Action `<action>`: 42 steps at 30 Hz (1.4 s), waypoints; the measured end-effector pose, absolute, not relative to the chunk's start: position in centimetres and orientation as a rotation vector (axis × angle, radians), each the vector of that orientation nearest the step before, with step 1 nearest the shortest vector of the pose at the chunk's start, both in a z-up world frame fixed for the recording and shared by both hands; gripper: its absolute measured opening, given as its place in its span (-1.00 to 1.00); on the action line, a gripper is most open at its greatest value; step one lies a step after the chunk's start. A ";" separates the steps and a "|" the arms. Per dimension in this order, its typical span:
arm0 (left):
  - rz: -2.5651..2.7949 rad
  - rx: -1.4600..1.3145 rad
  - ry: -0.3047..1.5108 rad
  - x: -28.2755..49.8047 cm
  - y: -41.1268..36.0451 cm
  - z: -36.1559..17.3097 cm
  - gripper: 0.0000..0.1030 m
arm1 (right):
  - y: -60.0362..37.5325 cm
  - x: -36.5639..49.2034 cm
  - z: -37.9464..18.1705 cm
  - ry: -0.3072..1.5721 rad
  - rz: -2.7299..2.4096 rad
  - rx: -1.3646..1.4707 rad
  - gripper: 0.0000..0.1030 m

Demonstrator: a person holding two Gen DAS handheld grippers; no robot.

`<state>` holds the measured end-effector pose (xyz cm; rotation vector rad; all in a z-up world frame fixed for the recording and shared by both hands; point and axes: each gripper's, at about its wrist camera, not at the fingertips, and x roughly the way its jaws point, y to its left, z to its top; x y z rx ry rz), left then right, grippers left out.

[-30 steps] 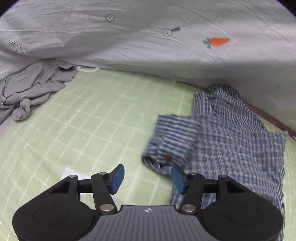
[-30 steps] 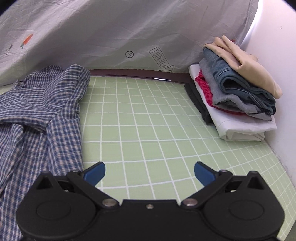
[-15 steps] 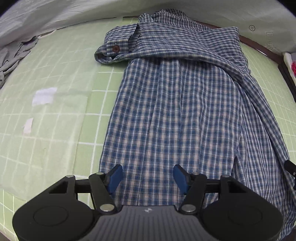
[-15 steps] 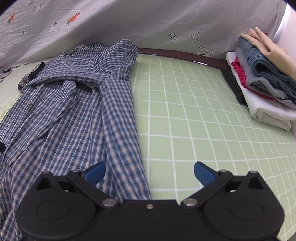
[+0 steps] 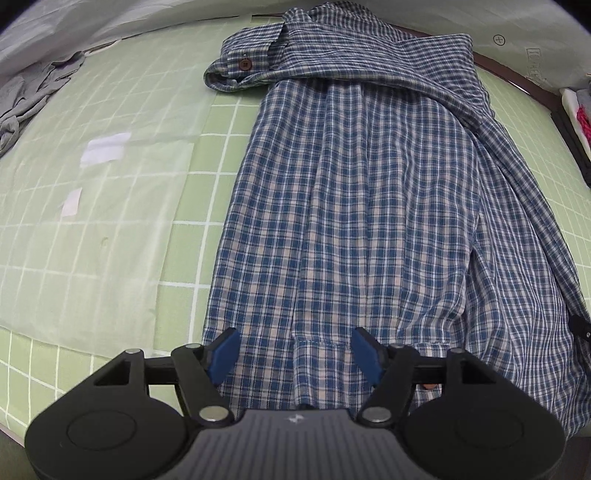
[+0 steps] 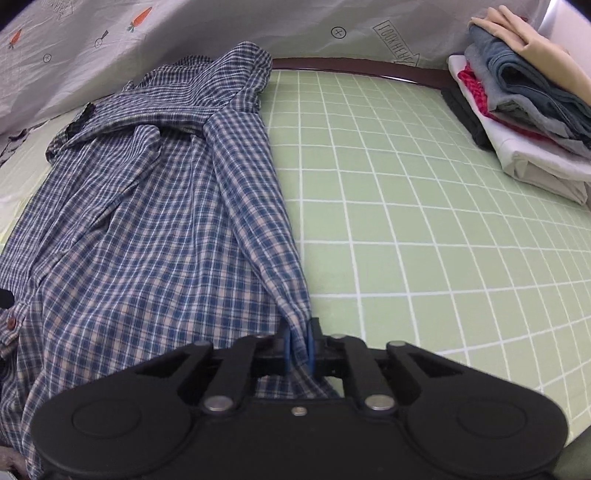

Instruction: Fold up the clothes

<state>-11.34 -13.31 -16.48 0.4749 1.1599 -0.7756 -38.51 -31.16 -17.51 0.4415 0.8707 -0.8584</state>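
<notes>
A blue plaid shirt (image 5: 351,203) lies lengthwise on the green grid mat (image 5: 110,221), collar and buttoned cuff at the far end, hem nearest me. My left gripper (image 5: 295,350) hovers over the left part of the hem. Its jaws are opening, the cloth lies under the gap, and the pads do not press on it. In the right wrist view the shirt (image 6: 147,240) fills the left half. My right gripper (image 6: 299,343) is shut on the shirt's right edge near the hem, a ridge of cloth running up from the pads.
A stack of folded clothes (image 6: 524,110) stands at the far right of the mat (image 6: 406,221). A crumpled grey garment (image 5: 26,99) lies far left. White tape patches (image 5: 105,147) mark the mat. A white sheet with carrot prints (image 6: 184,29) hangs behind a dark table edge (image 6: 354,68).
The right gripper went from wide open to shut on the shirt's right edge. Both grippers moved toward the near hem; the left one left the cuff area.
</notes>
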 end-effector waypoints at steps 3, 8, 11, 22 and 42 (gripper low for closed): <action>-0.789 0.489 1.158 -11.4 -13.2 -16.5 0.32 | -31.7 -39.9 -16.7 0.782 -0.864 0.570 -0.95; -0.817 0.510 1.161 -11.5 -12.6 -16.5 0.32 | -32.3 -41.6 -14.8 0.630 -0.869 0.747 -0.95; -0.829 0.511 1.176 -11.5 -12.0 -16.7 0.32 | -32.0 -41.5 -13.8 0.569 -0.848 0.829 -0.95; -0.877 0.513 1.182 -11.6 -10.2 -16.8 0.34 | -29.1 -34.0 -15.0 0.576 -0.659 1.019 -0.92; -0.885 0.493 1.174 -12.1 -10.2 -17.0 0.55 | -29.7 -34.4 -17.1 0.650 -0.712 1.087 -0.55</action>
